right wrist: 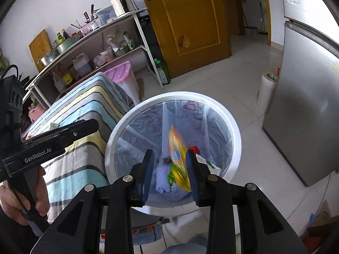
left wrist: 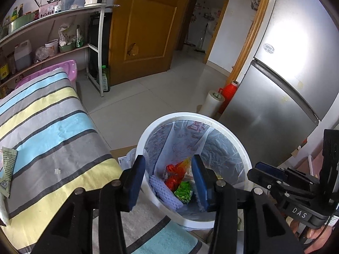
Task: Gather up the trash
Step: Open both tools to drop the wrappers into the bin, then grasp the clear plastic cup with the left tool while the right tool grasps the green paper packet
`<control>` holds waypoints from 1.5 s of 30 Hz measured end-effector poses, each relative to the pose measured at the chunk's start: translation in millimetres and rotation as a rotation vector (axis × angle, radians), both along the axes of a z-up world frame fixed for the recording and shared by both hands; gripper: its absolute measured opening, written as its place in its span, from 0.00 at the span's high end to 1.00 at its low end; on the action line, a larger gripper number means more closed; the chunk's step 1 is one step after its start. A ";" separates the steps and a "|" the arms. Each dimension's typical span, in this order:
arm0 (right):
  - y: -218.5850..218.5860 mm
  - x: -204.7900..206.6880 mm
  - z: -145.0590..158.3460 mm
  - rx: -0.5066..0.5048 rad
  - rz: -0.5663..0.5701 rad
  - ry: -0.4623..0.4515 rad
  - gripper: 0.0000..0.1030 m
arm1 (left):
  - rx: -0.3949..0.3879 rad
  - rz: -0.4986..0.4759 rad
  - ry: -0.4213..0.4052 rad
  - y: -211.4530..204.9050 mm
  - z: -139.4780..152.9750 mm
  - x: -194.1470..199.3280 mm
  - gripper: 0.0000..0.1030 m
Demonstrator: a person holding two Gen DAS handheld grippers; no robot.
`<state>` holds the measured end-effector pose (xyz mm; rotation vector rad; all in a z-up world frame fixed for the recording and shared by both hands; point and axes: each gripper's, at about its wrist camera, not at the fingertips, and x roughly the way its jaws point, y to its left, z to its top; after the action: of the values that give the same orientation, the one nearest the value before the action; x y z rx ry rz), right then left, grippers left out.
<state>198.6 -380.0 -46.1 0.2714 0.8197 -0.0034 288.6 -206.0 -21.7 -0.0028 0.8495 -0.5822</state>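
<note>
A white trash bin (left wrist: 148,135) lined with a clear bag stands on the floor beside the striped table; it also shows in the right wrist view (right wrist: 235,131). Inside lie a red wrapper (left wrist: 172,176), a green wrapper (left wrist: 183,193) and white foam netting (left wrist: 163,192). My left gripper (left wrist: 168,183) is open and empty above the bin. My right gripper (right wrist: 169,173) is open above the bin; a blurred yellow-orange wrapper (right wrist: 178,158) hangs between its fingers against the right one, and I cannot tell if it is loose. A green packet (left wrist: 8,169) lies on the table's left part.
The table with the striped cloth (left wrist: 53,116) is left of the bin. A silver fridge (left wrist: 286,74) stands to the right, with a white roll (left wrist: 211,102) and a red container (left wrist: 228,93) beside it. A metal shelf (left wrist: 42,31) and a wooden door (left wrist: 144,27) are behind.
</note>
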 end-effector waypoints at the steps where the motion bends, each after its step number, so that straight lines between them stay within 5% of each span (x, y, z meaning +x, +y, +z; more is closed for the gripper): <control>1: 0.6 -0.5 1.2 -0.001 0.000 -0.003 0.68 | -0.006 0.004 0.002 2.5 1.2 -0.9 0.54; 24: 91.0 -17.0 48.2 -0.024 0.168 -0.112 0.68 | -0.038 0.217 -0.128 124.3 45.4 -48.7 0.54; 45: 195.0 20.9 45.7 -0.014 0.340 -0.093 0.67 | -0.014 0.477 -0.123 255.1 35.0 -62.8 0.54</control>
<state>219.4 -185.0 -0.4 0.1156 0.7647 0.3196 225.8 49.1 13.3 -0.1768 0.6923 -0.1376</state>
